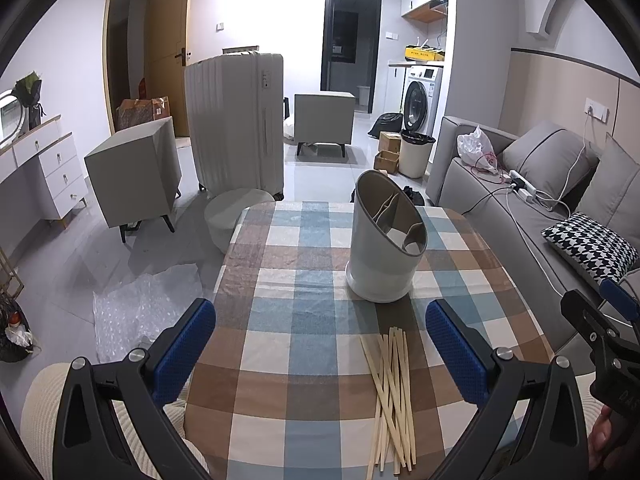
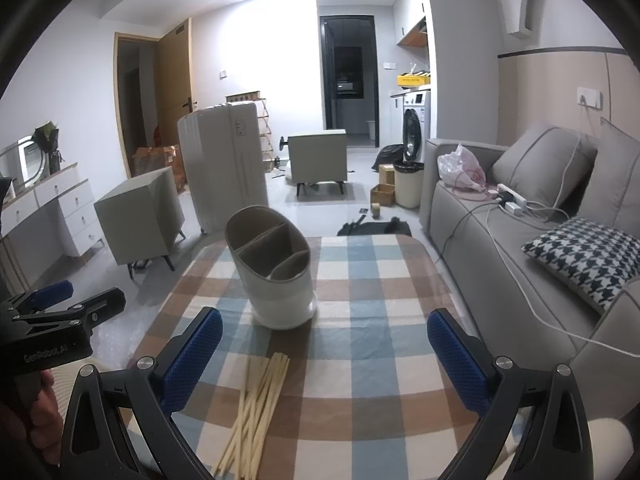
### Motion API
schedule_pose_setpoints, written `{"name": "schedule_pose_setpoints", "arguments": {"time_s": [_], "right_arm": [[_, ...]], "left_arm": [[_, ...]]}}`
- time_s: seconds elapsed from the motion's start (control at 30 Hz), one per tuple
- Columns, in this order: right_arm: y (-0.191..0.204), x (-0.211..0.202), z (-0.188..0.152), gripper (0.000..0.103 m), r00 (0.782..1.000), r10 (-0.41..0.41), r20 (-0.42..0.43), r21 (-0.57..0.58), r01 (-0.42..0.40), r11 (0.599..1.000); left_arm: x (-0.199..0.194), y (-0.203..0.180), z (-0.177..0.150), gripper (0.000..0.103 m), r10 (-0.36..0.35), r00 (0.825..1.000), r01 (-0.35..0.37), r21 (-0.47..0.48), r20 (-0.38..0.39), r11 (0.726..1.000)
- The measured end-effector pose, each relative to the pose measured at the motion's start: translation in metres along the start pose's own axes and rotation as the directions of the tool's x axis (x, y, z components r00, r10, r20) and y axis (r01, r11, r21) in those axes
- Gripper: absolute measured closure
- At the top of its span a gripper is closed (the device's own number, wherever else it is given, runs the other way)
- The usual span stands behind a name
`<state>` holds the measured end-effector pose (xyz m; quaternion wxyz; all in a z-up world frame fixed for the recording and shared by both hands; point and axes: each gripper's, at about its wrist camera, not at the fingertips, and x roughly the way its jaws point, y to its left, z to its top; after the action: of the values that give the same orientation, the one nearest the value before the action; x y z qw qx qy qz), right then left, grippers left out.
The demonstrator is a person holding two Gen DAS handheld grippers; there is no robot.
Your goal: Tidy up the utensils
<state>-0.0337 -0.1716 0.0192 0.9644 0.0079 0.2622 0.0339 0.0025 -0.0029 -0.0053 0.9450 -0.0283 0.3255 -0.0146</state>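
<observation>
The left gripper [image 1: 320,344] and right gripper [image 2: 325,344] both hover wide open, holding nothing, above the checked tablecloth [image 1: 304,380]. Between and just ahead of them lies a loose bundle of pale wooden chopsticks [image 1: 392,396], long axis pointing away toward the upright, divided white utensil holder [image 1: 384,240]

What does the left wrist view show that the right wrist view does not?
Left only: crumpled bubble wrap on the floor, a round stool beyond the table, and the right gripper at the frame's edge. Right only: the left gripper at its edge, and a tape roll on the floor. Both: open blue fingers over the checked table, the chopsticks, the empty divided holder, suitcase and sofa.
</observation>
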Motion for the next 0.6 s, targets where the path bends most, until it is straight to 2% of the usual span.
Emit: {"name": "schedule_pose_setpoints", "arguments": {"time_s": [0.6], "right_arm": [[-0.0017,0.0002,0.0010,0.000,1.000,0.001,0.001,0.007,-0.001,1.000]], "left_arm": [[-0.0002,-0.0003,0.0006,0.001,0.002,1.000,-0.002,0.000,0.001,1.000]]}}
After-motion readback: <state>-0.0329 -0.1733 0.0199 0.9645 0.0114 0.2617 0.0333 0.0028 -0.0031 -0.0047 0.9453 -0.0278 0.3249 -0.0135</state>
